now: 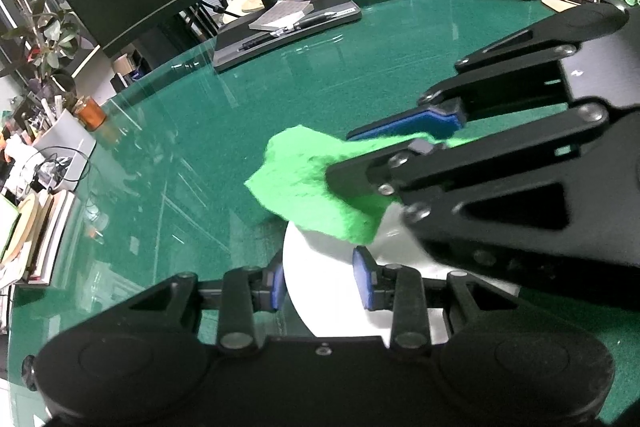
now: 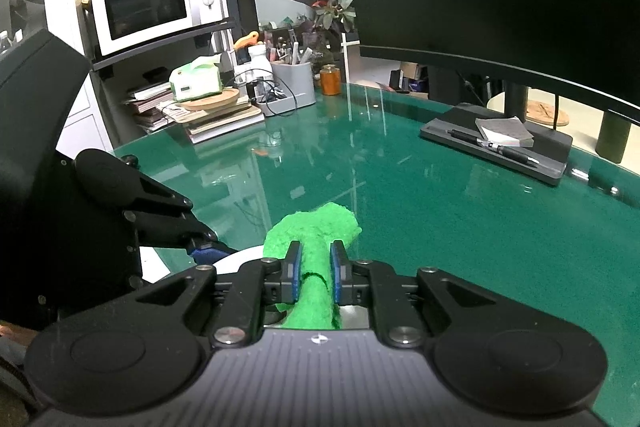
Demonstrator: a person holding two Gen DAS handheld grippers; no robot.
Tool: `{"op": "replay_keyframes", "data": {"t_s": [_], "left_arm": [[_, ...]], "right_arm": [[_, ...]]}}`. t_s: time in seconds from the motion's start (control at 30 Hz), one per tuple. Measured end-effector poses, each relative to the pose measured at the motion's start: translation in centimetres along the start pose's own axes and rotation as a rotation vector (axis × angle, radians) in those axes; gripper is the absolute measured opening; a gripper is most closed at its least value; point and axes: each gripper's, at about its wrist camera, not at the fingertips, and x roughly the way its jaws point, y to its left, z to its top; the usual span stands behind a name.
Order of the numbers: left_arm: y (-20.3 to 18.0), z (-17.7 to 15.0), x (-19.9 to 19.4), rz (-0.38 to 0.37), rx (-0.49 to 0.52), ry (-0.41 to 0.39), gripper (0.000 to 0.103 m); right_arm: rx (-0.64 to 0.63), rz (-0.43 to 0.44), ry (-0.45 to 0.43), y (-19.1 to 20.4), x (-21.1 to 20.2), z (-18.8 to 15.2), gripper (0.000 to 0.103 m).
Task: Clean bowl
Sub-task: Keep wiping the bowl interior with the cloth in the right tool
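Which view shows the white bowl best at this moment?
The left wrist view: the bowl sits between the left gripper fingers, rim and inner wall visible, with the green cloth over its far side. The right wrist view shows only a thin white sliver beside the cloth.

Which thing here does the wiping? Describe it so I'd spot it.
Start at the green glass-topped table. Near its front edge, the right gripper is shut on a fuzzy cloth, just above the white bowl. It is bright lime green, far lighter than the dark tabletop.
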Motion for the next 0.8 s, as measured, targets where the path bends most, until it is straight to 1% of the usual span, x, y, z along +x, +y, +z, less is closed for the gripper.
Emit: {"op": "replay_keyframes", "data": {"t_s": [0.17, 0.37, 0.5, 0.67, 0.8], "left_arm": [[0.0, 0.0, 0.0, 0.004, 0.006, 0.001, 0.033], [0.0, 0.0, 0.0, 0.005, 0.008, -0.002, 0.033], [0.1, 0.0, 0.0, 0.005, 0.012, -0.002, 0.033], [0.1, 0.0, 0.0, 0.008, 0.017, -0.002, 0.033], [0.1, 0.0, 0.0, 0.009, 0.015, -0.004, 0.033]], "right_arm": [[-0.011, -0.02, -0.005, 0.4, 0.3, 0.0, 0.013], [0.002, -0.09, -0.006, -0.3, -1.0, -0.3, 0.012], [-0.036, -0.118, 0.001, 0.5, -0.5, -0.2, 0.012], [-0.088, -0.133, 0.0, 1.3, 0.6, 0.4, 0.012], [-0.097, -0.173, 0.017, 0.7, 0.3, 0.5, 0.012]]}}
